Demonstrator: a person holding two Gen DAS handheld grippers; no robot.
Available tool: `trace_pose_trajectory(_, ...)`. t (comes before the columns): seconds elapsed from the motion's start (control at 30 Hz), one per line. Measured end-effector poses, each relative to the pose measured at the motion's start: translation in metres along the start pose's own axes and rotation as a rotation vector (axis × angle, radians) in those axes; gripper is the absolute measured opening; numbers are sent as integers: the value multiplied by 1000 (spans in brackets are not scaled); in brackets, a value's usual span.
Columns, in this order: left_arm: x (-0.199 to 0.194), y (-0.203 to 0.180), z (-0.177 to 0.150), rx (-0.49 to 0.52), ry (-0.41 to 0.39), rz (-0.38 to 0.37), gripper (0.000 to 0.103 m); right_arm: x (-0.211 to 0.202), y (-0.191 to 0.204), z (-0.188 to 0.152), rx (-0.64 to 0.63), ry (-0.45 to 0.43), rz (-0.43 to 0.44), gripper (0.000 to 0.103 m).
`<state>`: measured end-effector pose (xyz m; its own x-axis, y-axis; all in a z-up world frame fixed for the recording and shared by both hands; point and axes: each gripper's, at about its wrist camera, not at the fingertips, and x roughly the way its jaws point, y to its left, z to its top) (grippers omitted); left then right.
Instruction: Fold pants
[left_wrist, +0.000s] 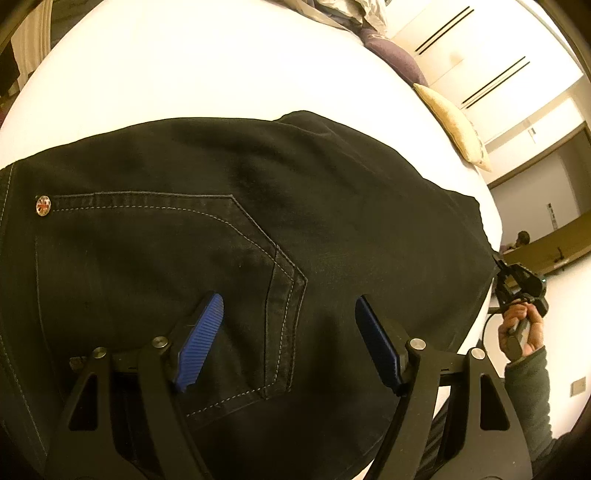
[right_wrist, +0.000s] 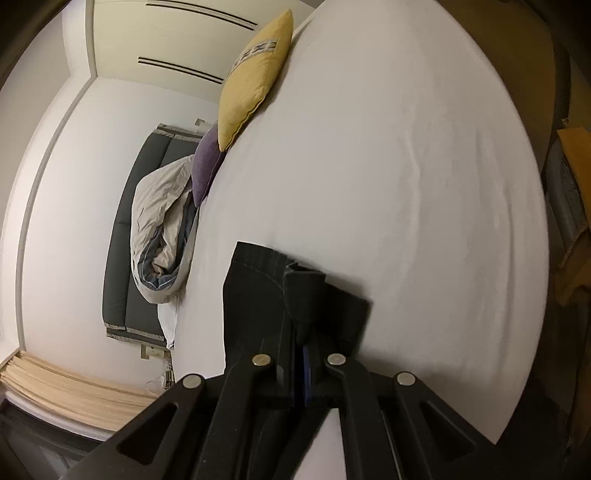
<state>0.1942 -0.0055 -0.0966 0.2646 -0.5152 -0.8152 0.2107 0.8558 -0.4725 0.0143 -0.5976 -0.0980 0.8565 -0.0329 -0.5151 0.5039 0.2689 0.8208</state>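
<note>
— Where are the pants?

— Spread dark on the white bed, seat end under my left gripper. The back pocket lies right between my left fingers, which stand apart above the cloth with nothing pinched.

— And your right?

— My right gripper is clenched on a hem of the pants; the fabric comes up from between the pads and drapes off to the left of them.

— Which way does the cloth run?

— From the pocket, its long axis goes out toward the bed's right edge, where my right hand holds that far end. So the right is the one at the leg end, the left at the seat. I judge the fold must bring the leg end back toward the pocket.

— What does each view add?

— The left shows the whole spread and the pocket rivet; the right shows only the gripped hem, but also how much bare bed lies beyond it, and the yellow pillow at its edge.
</note>
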Motion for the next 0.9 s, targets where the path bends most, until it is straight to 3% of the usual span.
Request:
trace_pose_trajectory(0.27, 0, -2, 1, 6, -9, -7, 73, 5, -8, 15, -24, 60, -35, 1)
trace_pose_trajectory(0.37, -3, 1, -2, 6, -16, -19, 73, -18, 1, 23, -55, -19, -129, 18)
trace_pose_trajectory(0.4, -3, 2, -2, 6, -20, -23, 73, -29, 5, 26, -60, -69, -189, 30)
trace_pose_trajectory(0.43, -3, 3, -3, 7, -22, -24, 73, -41, 11, 29, -68, -111, -207, 30)
trace_pose_trajectory(0.5, -3, 3, -5, 12, -29, -22, 73, -48, 35, 27, -138, -94, -117, 30)
trace_pose_trajectory(0.57, -3, 3, -7, 18, -34, -19, 75, -35, 73, 8, -248, 26, 18, 30)
trace_pose_trajectory(0.6, -3, 2, -8, 21, -36, -17, 76, -18, 98, -14, -311, 142, 131, 30)
trace_pose_trajectory(0.67, -2, 1, -9, 25, -37, -11, 77, 15, 131, -63, -398, 345, 278, 30)
trace_pose_trajectory(0.7, -2, 0, -9, 24, -38, -9, 77, 30, 140, -85, -422, 426, 312, 30)
trace_pose_trajectory(0.8, -4, 2, -10, 16, -43, -23, 77, 83, 141, -152, -451, 691, 302, 30)
trace_pose_trajectory(0.87, -7, 7, -12, 8, -48, -43, 77, 102, 119, -161, -467, 707, 181, 30)
trace_pose_trajectory(0.9, -7, 8, -12, 5, -51, -54, 77, 108, 102, -153, -451, 674, 106, 18)
